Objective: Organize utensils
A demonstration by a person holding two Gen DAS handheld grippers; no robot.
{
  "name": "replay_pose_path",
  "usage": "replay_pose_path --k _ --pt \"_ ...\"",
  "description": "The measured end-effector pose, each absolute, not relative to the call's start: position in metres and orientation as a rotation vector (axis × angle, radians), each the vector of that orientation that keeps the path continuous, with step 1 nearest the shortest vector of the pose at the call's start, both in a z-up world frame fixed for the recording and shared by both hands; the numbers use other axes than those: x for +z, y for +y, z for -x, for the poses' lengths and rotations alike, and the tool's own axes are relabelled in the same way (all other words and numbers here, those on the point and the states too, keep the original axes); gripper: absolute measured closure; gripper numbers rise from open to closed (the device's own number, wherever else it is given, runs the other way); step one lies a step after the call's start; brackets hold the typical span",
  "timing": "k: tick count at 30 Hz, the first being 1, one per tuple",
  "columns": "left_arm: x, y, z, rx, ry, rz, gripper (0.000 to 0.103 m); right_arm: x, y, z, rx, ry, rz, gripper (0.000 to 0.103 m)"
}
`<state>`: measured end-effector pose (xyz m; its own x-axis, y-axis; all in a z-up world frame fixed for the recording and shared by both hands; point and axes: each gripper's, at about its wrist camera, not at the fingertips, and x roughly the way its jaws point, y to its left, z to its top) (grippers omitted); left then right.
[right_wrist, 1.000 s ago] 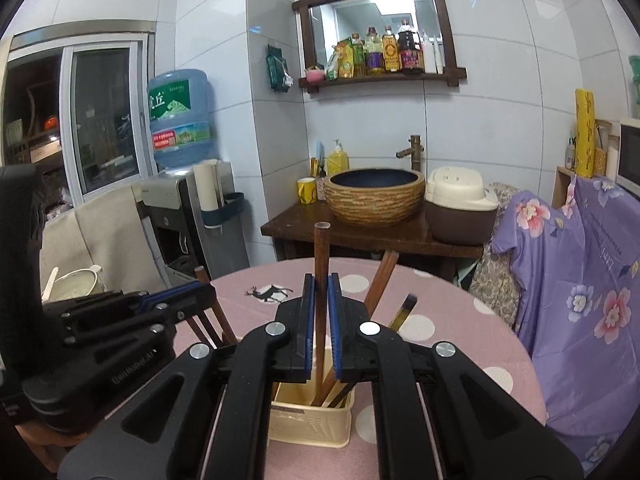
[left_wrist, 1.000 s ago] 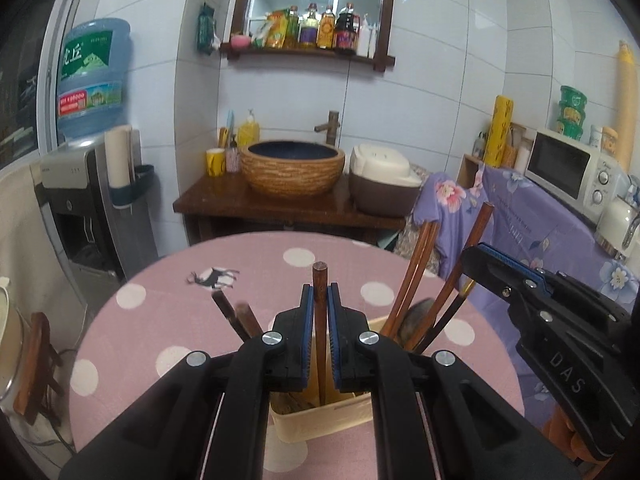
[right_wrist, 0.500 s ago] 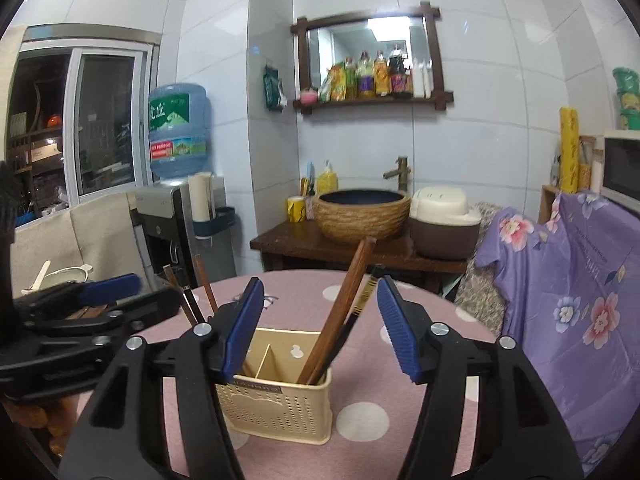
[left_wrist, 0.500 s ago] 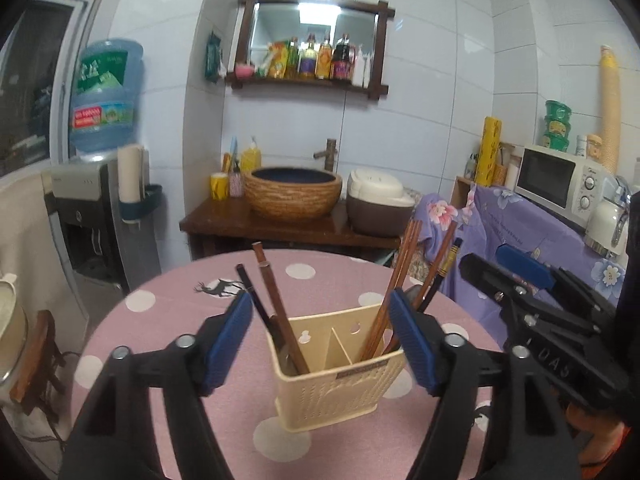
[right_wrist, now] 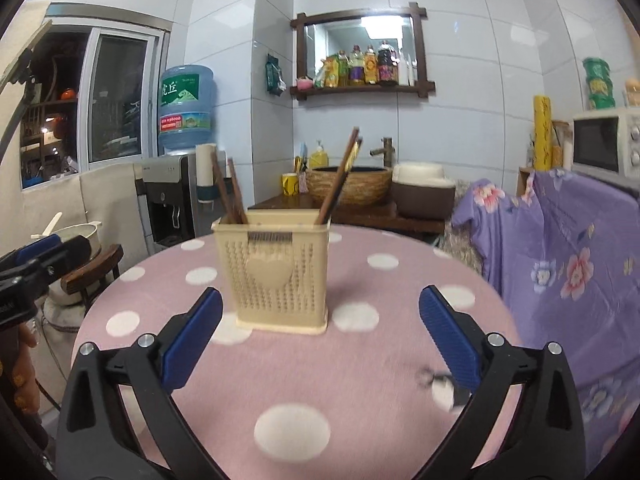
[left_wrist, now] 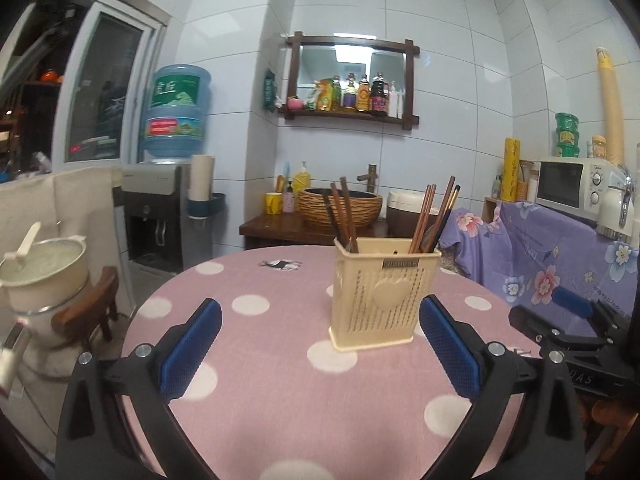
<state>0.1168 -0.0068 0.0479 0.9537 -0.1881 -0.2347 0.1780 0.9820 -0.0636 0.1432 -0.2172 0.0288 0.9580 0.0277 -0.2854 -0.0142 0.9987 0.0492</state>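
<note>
A cream plastic utensil holder (left_wrist: 384,296) stands upright on the round pink polka-dot table (left_wrist: 280,380); it also shows in the right wrist view (right_wrist: 276,272). Brown chopsticks (left_wrist: 344,212) lean in its left compartment and several more (left_wrist: 430,212) in its right one; the right wrist view shows them too (right_wrist: 340,176). My left gripper (left_wrist: 320,344) is open and empty, back from the holder. My right gripper (right_wrist: 320,336) is open and empty, also short of the holder.
A water dispenser (left_wrist: 160,208) and a pot on a wooden chair (left_wrist: 44,272) stand to the left. A purple floral cloth (right_wrist: 568,248) covers furniture on the right, with a microwave (left_wrist: 572,180). A basin counter (left_wrist: 340,208) sits behind the table.
Both grippers let go of the chopsticks they held, opened wide and drew back and down from the holder. The chopsticks now stand in the holder.
</note>
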Motion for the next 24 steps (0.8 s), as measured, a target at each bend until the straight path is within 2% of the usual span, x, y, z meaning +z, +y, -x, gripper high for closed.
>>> replay_pose_path --k 7,11,17,24 --pt "0.009 0.005 -0.07 -0.144 0.312 0.168 0.005 -0.004 -0.199 -0.07 -0.025 0.24 -0.018 0.006" --pt "0.008 0.003 -0.047 -0.113 0.266 0.12 0.005 -0.005 -0.193 -0.04 -0.022 0.219 0.024 0.006" --pt "0.009 0.0 -0.017 -0.108 0.196 0.063 0.005 0.0 -0.188 -0.016 0.017 0.208 -0.003 0.006" --pt "0.007 0.0 -0.014 -0.115 0.2 0.053 0.005 0.001 -0.19 -0.013 0.017 0.208 -0.017 0.006"
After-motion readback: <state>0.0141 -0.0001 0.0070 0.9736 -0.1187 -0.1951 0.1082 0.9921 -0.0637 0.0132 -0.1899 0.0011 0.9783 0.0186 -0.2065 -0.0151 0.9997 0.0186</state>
